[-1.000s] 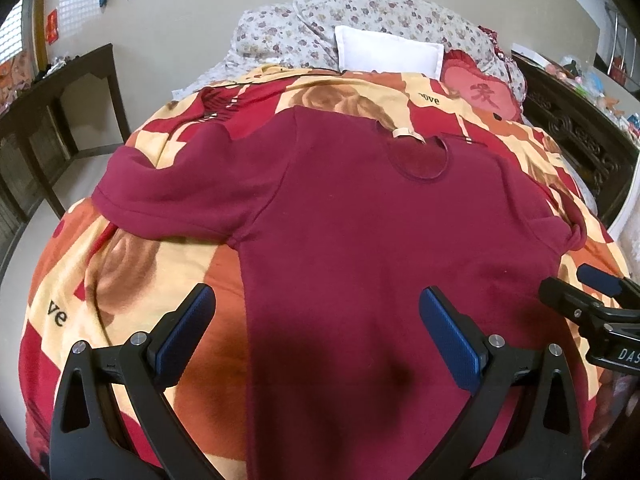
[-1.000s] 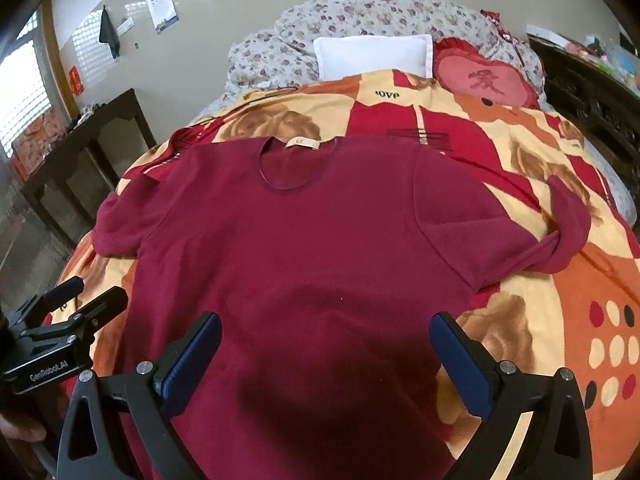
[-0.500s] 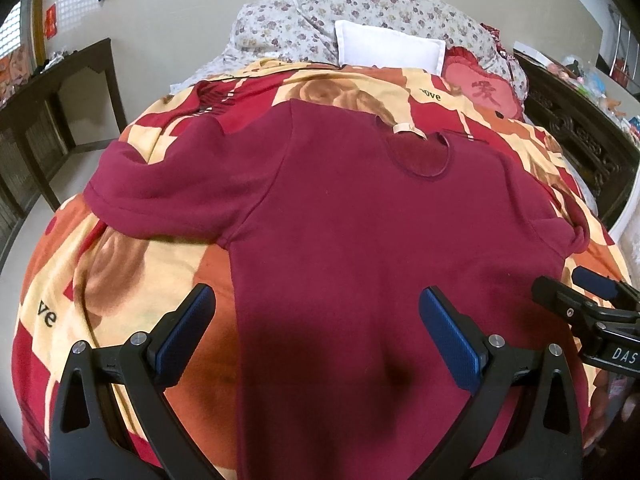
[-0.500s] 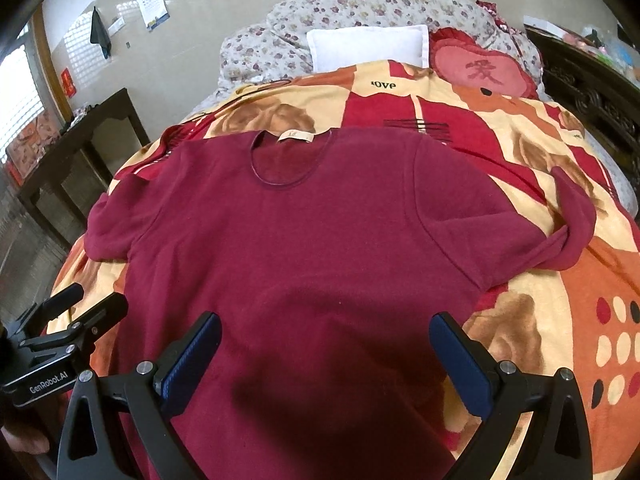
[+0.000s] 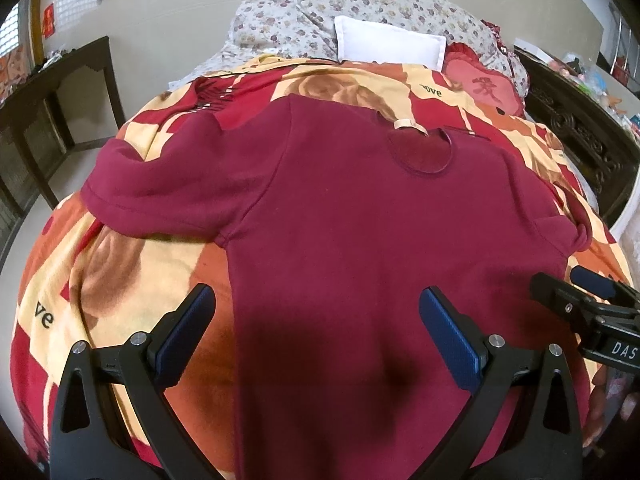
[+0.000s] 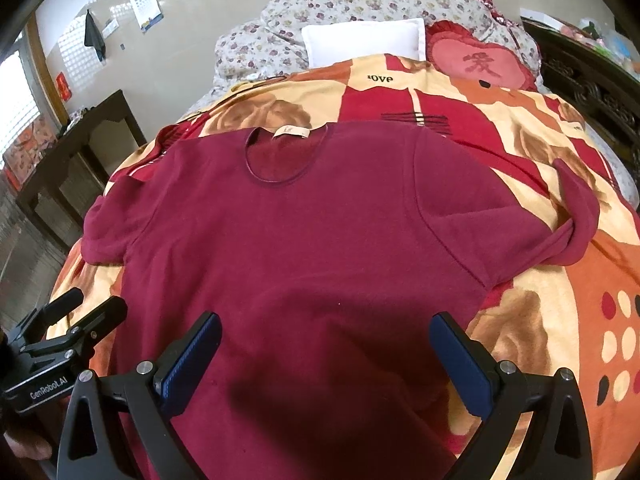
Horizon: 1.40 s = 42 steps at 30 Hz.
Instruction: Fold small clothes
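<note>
Shirt (image 5: pixel 360 216) spread flat on bed blanket (image 5: pixel 132 264), straight ahead of both, long axis running away toward collar (image 6: pixel 280 156). Left hand-held gripper (image 5: pixel 316 328) and right hand-held gripper (image 6: pixel 326 354) spread wide, empty. Left nearer left sleeve (image 5: pixel 160 196). Hem cut off below; possibly underneath fingers.

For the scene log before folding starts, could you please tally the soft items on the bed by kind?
Maroon shirt: 1
White pillow: 1
Red heart cushion: 1
Floral quilt, bunched at the head of the bed: 1
Patterned blanket under the shirt: 1
Total: 5
</note>
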Each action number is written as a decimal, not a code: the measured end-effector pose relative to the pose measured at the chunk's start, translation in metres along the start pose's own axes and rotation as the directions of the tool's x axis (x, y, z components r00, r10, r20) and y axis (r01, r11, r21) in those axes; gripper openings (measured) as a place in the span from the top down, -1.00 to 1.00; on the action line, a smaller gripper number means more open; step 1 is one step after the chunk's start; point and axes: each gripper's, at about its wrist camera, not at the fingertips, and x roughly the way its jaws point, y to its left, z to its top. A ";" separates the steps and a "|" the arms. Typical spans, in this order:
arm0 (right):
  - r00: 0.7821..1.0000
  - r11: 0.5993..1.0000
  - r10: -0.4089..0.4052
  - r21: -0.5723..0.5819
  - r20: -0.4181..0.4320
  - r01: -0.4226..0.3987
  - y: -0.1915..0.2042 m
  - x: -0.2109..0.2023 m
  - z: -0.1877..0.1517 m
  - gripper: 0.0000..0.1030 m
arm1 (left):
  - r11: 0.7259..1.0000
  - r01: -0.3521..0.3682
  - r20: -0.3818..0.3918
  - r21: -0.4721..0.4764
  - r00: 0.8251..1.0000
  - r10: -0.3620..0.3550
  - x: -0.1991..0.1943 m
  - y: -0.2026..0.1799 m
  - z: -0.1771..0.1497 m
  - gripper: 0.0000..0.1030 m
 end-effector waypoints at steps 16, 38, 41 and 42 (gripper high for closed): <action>1.000 1.000 0.002 -0.007 -0.006 -0.002 0.004 0.003 0.002 -1.00 | 1.000 -0.012 -0.009 -0.021 1.000 0.011 0.005 0.005 0.003 -0.99; 1.000 1.000 0.012 -0.017 -0.022 -0.013 0.010 0.019 0.003 -1.00 | 0.999 -0.014 -0.031 -0.042 0.999 0.013 0.021 0.008 0.004 -0.99; 0.999 1.000 0.016 -0.012 -0.028 -0.016 0.009 0.021 0.003 -1.00 | 0.999 -0.014 -0.030 -0.042 0.999 0.013 0.021 0.011 0.005 -0.99; 0.999 1.000 0.018 -0.012 -0.030 -0.018 0.010 0.022 0.003 -1.00 | 0.999 -0.014 -0.028 -0.046 1.000 0.012 0.021 0.010 0.004 -0.99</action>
